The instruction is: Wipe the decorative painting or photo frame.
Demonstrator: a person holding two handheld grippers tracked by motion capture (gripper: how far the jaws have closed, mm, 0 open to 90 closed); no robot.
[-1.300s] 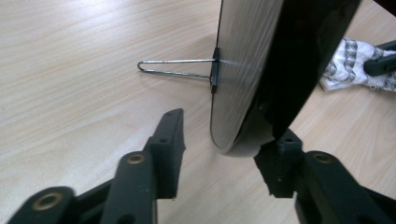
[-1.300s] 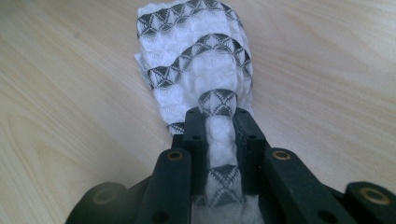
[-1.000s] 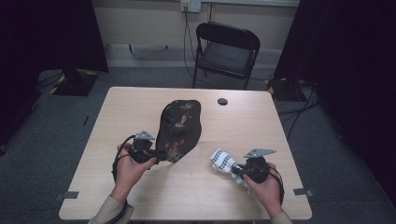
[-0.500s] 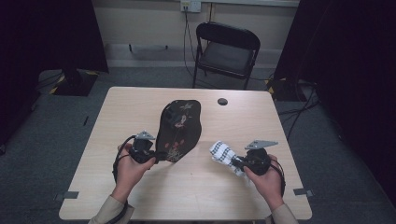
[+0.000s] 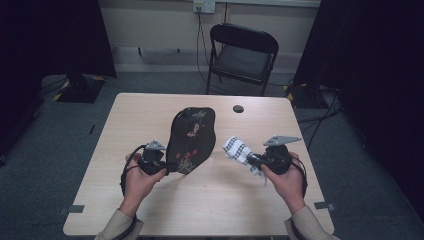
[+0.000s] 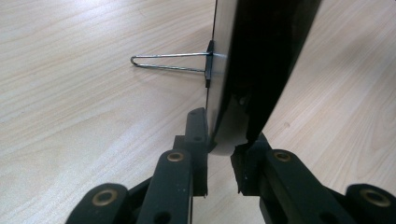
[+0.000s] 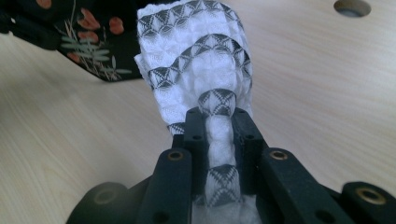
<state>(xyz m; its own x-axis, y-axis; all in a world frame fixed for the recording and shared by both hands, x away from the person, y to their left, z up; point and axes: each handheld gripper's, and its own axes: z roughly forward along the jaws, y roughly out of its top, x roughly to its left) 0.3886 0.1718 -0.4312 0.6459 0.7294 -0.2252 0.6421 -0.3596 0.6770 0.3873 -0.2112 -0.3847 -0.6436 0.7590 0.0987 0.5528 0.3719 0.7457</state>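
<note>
Flanking the tray [image 5: 192,137]: cloth [image 5: 239,150], table hole [image 5: 238,108] (well apart).

One black floral tray [image 5: 192,137], one patterned cloth [image 5: 238,150], one folding chair [image 5: 243,57], one table [image 5: 150,110].

No legible text, label or number on the black floral tray [image 5: 191,139] or patterned cloth [image 5: 238,150]; resolution possibly limiting.

A black tray [image 5: 191,139] with red flowers stands tilted on its edge at frame centre; a bunched white cloth [image 5: 239,151] with black pattern hangs just right of it.
</note>
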